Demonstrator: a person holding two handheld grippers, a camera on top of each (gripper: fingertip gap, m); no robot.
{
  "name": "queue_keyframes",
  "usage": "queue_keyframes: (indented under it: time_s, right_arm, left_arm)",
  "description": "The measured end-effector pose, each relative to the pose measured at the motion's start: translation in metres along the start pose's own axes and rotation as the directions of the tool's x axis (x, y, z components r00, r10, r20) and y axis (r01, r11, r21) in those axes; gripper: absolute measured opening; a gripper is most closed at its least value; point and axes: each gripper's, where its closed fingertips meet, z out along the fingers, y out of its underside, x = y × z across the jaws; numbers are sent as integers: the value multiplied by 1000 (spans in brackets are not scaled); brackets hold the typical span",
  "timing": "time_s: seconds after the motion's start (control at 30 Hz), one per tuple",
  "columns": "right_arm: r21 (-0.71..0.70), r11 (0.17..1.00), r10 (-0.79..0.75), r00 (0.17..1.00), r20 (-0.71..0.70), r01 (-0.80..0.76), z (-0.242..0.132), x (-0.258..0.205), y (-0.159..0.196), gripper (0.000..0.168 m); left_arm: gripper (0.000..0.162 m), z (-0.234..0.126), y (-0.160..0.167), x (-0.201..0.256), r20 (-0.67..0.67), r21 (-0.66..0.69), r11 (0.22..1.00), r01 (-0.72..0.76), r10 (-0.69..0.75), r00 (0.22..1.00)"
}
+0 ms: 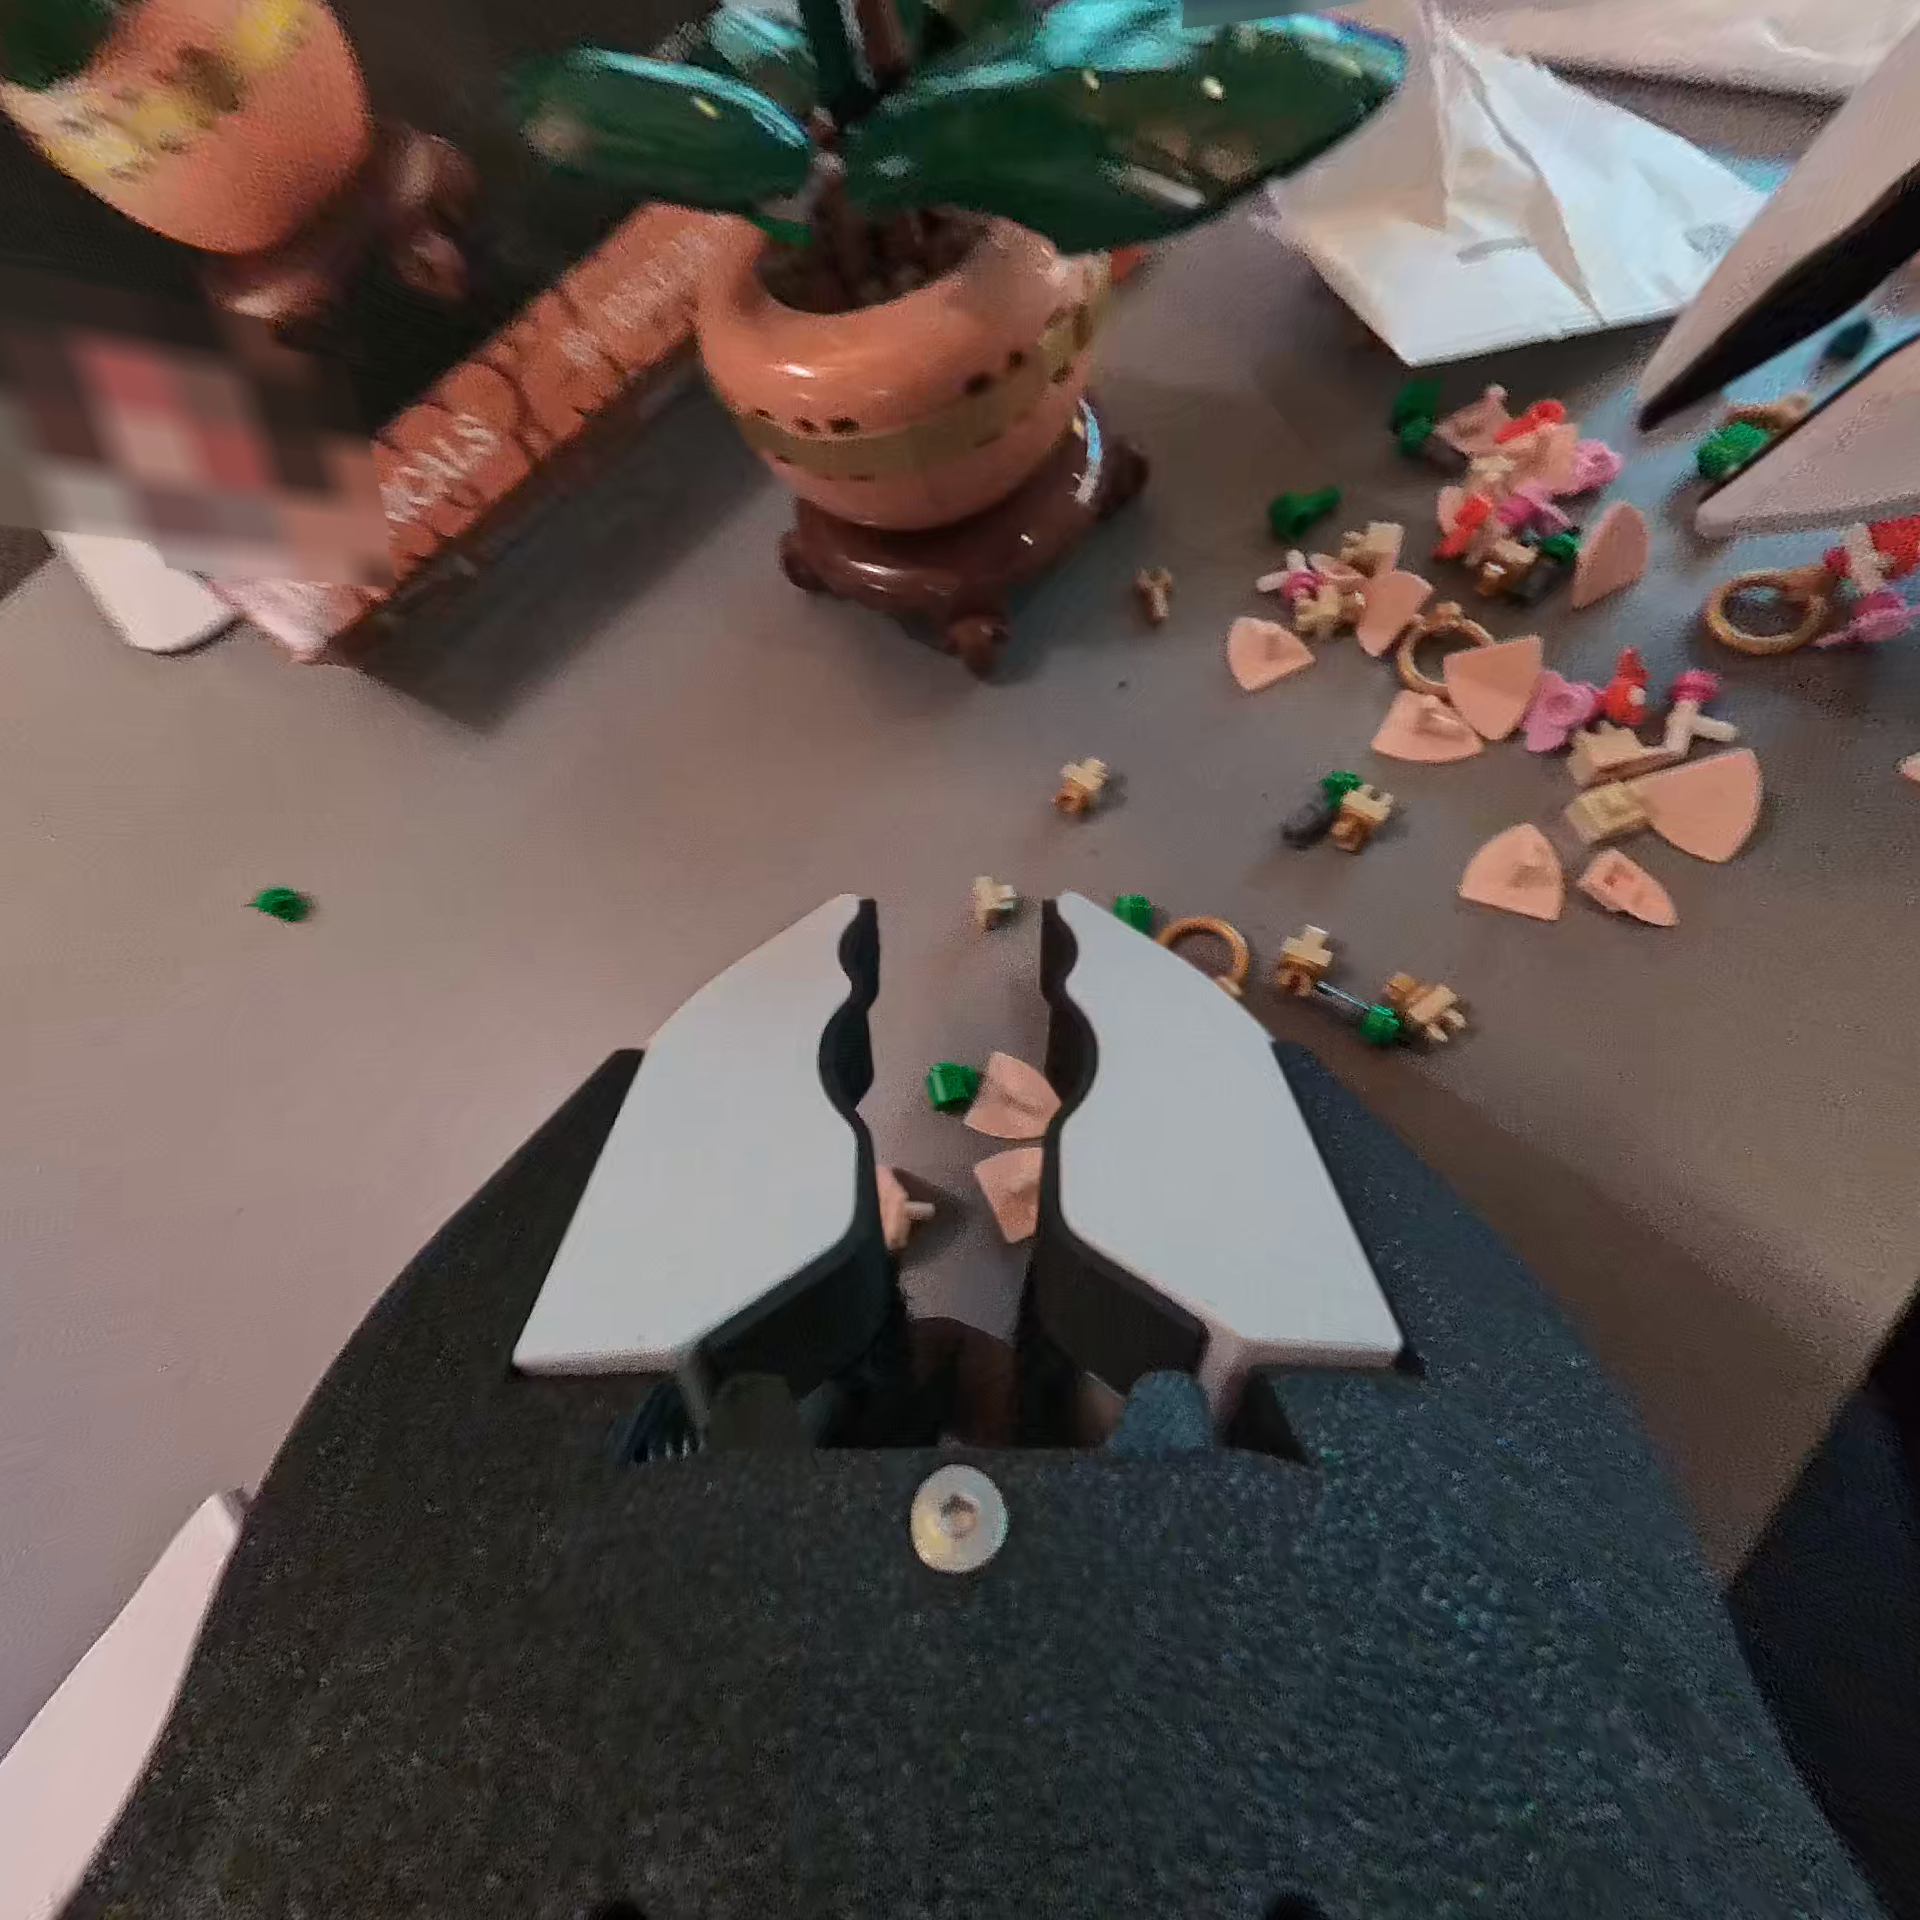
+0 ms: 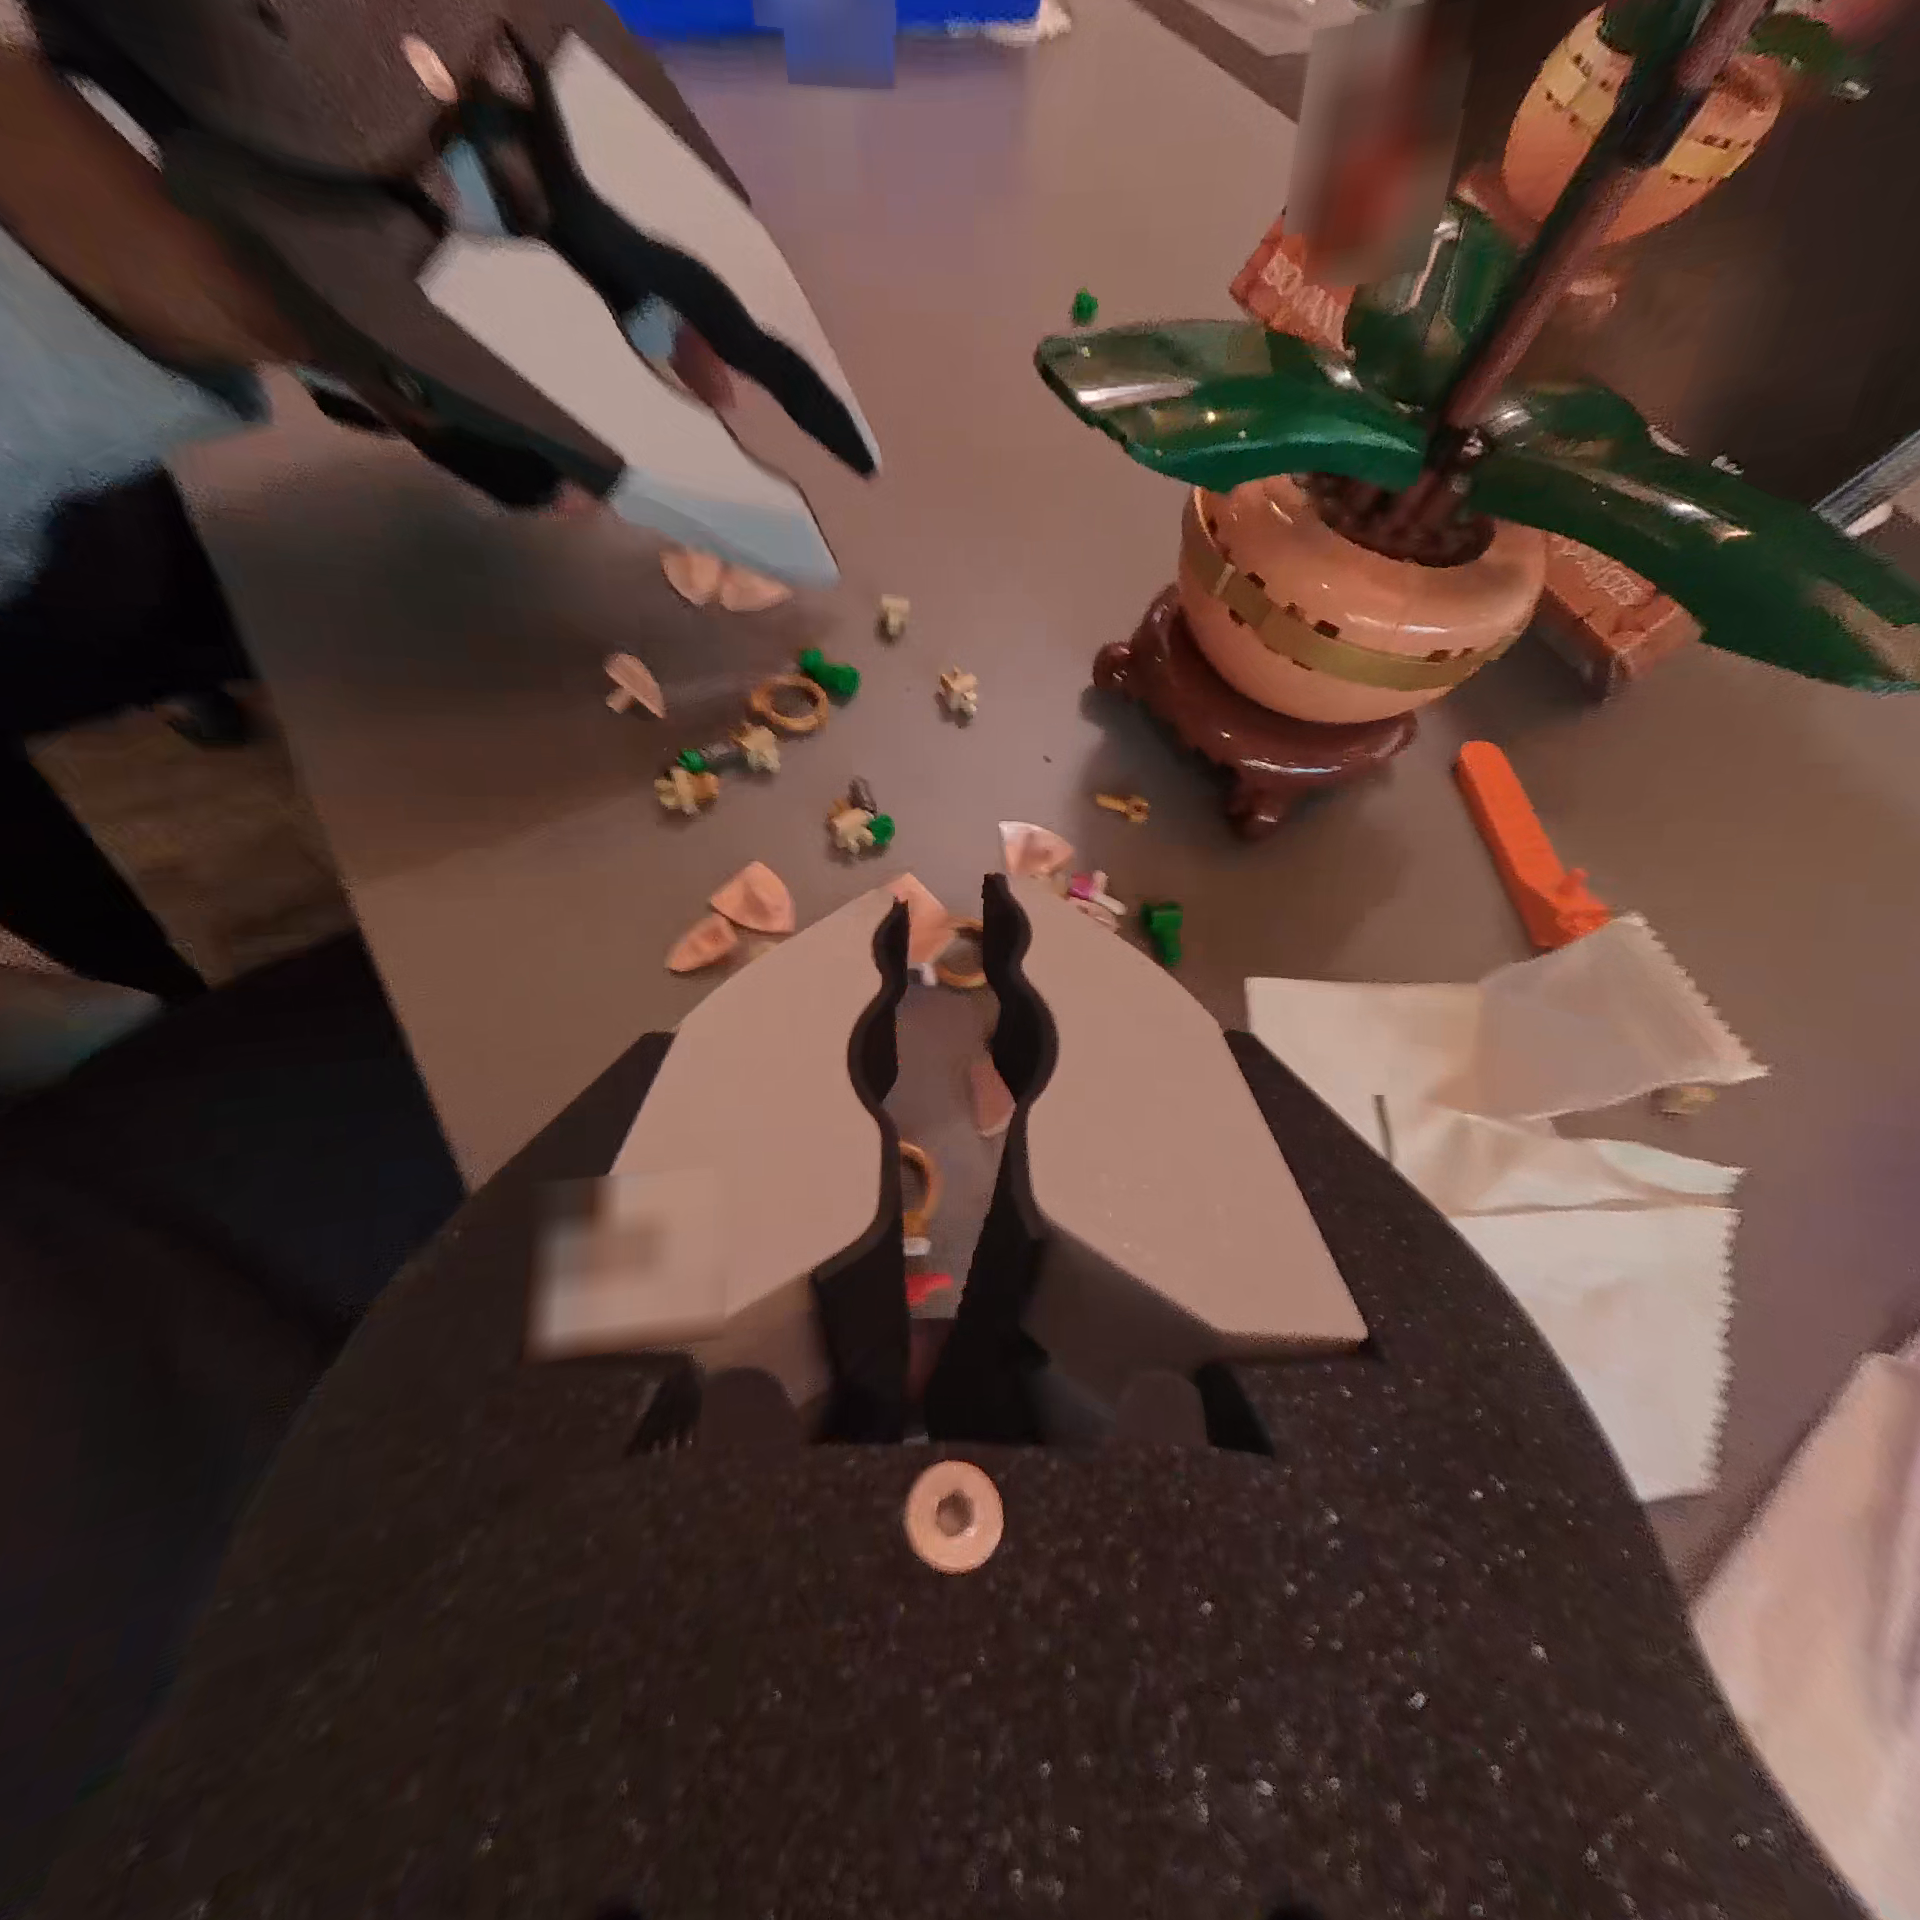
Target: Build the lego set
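— Two grippers, both empty? Start with the left gripper (image 1: pixel 958 914).

— Its grey-and-black fingers stand apart above the grey tabletop (image 1: pixel 520 831), holding nothing. Pale pink petal-shaped plastic pieces (image 1: pixel 1013 1096) and a small green stud piece (image 1: pixel 948 1086) lie on the table in the gap between them.

— And the right gripper (image 2: pixel 945 902)?

— Slightly parted too, nothing clamped, hanging over a tan plastic ring (image 2: pixel 961 951) in the loose scatter of small pieces (image 2: pixel 769 727).

— Where is the build?

— Beyond the scatter: a peach-coloured brick-built pot with a gold band and dark green leaves on a brown base (image 1: pixel 914 416), upright. An orange brick separator tool (image 2: pixel 1517 842) lies near that base, white paper bags (image 2: pixel 1558 1143) beside it.
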Motion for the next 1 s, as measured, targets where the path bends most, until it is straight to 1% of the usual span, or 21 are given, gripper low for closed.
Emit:
queue_keyframes:
  time_s: [0.07, 0.17, 0.2, 0.27, 0.4, 0.5, 0.6, 0.67, 0.8, 0.87, 0.93, 1.0]
  right_arm:
    - [-61, 998, -31, 999, -28, 30, -1, 10, 10, 13]
    - [-133, 989, 71, 997, -9, -72, -14, 24, 35, 13]
    - [-161, 983, 93, 996, -3, -93, -18, 27, 43, 13]
    - [-183, 981, 69, 997, -16, -71, -22, 34, 49, 15]
    - [-183, 980, -72, 997, 9, 72, -6, 36, 34, 12]
    - [-233, 954, -170, 980, 101, 189, 16, 41, 29, 12]
    - [-311, 905, -224, 946, 234, 291, 30, 43, 36, 12]
    - [-333, 883, -230, 923, 308, 331, 34, 40, 38, 13]
    - [-341, 851, -269, 888, 373, 401, 38, 37, 39, 14]
    - [-336, 850, -262, 880, 396, 405, 39, 34, 39, 8]
    - [-313, 860, -279, 884, 375, 404, 39, 36, 36, 5]
    - [-246, 880, -311, 885, 348, 406, 35, 36, 31, 5]
  left_arm:
    - [26, -9, -13, -4, 28, 143, 990, 9, -13, 1000]
    - [22, -29, -38, 3, -17, 397, 917, 33, -28, 999]
    - [21, -36, -44, 5, -37, 453, 890, 41, -28, 999]
    - [20, -45, -52, 5, -50, 519, 853, 56, -35, 998]
    - [19, -48, -52, 3, -36, 535, 843, 51, -37, 999]
    - [19, -46, -51, 8, -28, 528, 849, 7, 9, 1000]
    - [19, -45, -50, 13, -33, 521, 853, -21, 45, 998]
    - [19, -44, -48, 14, -37, 518, 855, -25, 52, 998]
    - [19, -43, -47, 12, -47, 519, 855, -12, 42, 998]
    - [19, -43, -46, 12, -56, 521, 853, 1, 33, 998]
    - [19, -44, -47, 11, -57, 527, 850, 6, 28, 998]
    - [19, -45, -49, 14, -91, 534, 845, 39, 12, 996]
